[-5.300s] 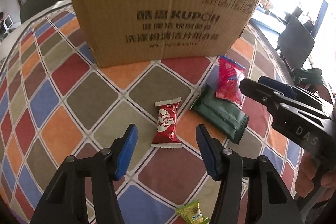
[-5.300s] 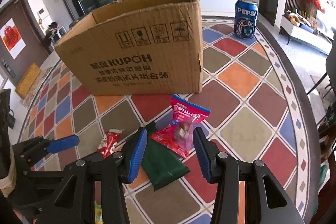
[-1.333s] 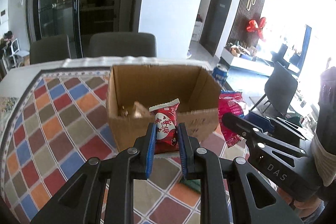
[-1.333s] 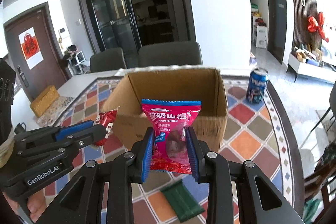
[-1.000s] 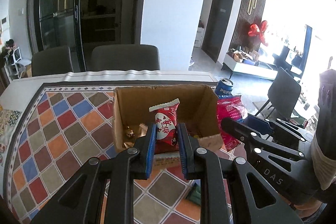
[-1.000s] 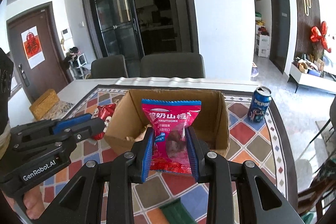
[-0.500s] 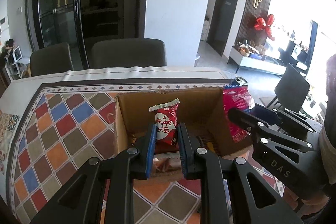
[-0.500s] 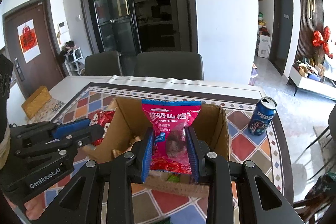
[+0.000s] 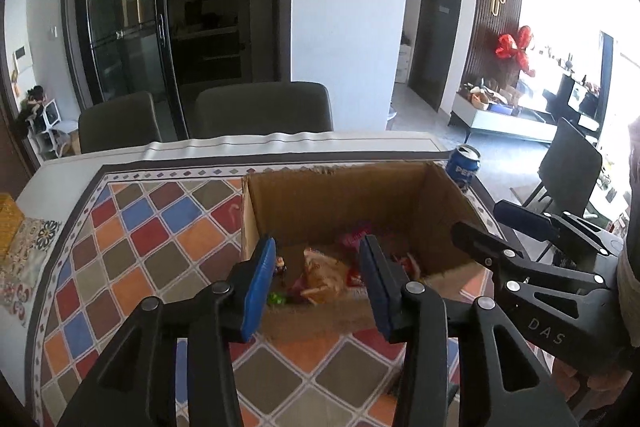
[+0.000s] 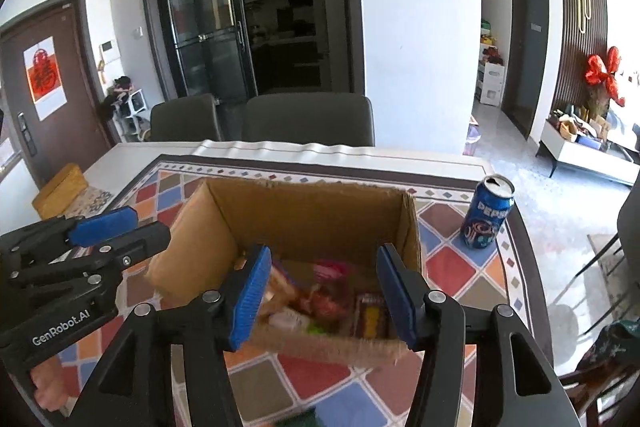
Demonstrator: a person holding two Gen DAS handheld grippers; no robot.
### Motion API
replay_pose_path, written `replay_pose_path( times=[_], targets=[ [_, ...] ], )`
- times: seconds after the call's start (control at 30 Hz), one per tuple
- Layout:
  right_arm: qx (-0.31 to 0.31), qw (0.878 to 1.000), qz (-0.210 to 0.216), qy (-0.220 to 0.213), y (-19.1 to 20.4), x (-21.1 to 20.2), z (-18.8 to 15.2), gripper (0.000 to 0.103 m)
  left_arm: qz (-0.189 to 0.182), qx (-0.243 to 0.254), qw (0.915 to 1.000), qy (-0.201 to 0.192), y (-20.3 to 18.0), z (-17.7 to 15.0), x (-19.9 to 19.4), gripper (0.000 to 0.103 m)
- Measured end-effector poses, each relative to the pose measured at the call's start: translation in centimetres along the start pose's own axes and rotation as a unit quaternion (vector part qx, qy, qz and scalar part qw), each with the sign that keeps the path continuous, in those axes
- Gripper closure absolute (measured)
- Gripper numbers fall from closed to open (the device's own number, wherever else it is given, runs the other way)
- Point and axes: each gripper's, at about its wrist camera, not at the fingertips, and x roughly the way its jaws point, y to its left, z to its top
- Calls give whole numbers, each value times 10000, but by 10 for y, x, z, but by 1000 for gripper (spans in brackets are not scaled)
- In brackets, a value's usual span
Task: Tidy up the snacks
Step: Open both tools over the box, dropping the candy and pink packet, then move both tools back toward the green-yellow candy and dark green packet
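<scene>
Plainly both tools are poised above the cardboard box (image 10: 304, 223) so that anything let go falls straight inside; the left hand-held gripper (image 9: 318, 283) has its blue pads spread wide with nothing between them, and the right hand-held gripper (image 10: 324, 297) is likewise wide apart and empty; the snacks (image 10: 320, 301) lie in a loose heap on the box floor, directly beyond and below each pair of pads, blurred in the right wrist view; the box sits open-topped on the worktop (image 9: 132, 255), which is covered in a coloured diamond cloth; a cola can (image 10: 486, 213) stands off to the right of the right hand-held gripper, apart from the box; I judge this drop finished.
</scene>
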Motion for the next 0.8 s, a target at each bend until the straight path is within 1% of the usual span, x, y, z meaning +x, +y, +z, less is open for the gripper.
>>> replay_pose_path(
  times=[0.13,0.2,0.33,0.47,0.5,0.67,0.8],
  targets=[
    [30,10000,42,19,0,-17,-17,47,-13,47,10000,-26,-5,-15,-18,57],
    [66,9999,66,41,0,-28,-27,43,-19,60,10000,-17,-7,-25,-27,55],
    [80,10000,32,32,1,-46,-44,40,-82,72,9999,74,-13,-47,-42,52],
    [90,9999,1,45,4,-65,-63,34,-98,44,9997,198,-16,-69,-54,49],
    [79,10000,-26,51,5,-68,-68,34,-97,33,9997,218,-17,-74,-57,47],
    [37,9997,-58,240,9,-80,-92,34,-131,34,9990,422,-23,-102,-66,43],
    [33,9990,-21,439,10,-84,-112,34,-141,-24,9980,609,-26,-121,-70,42]
  ],
)
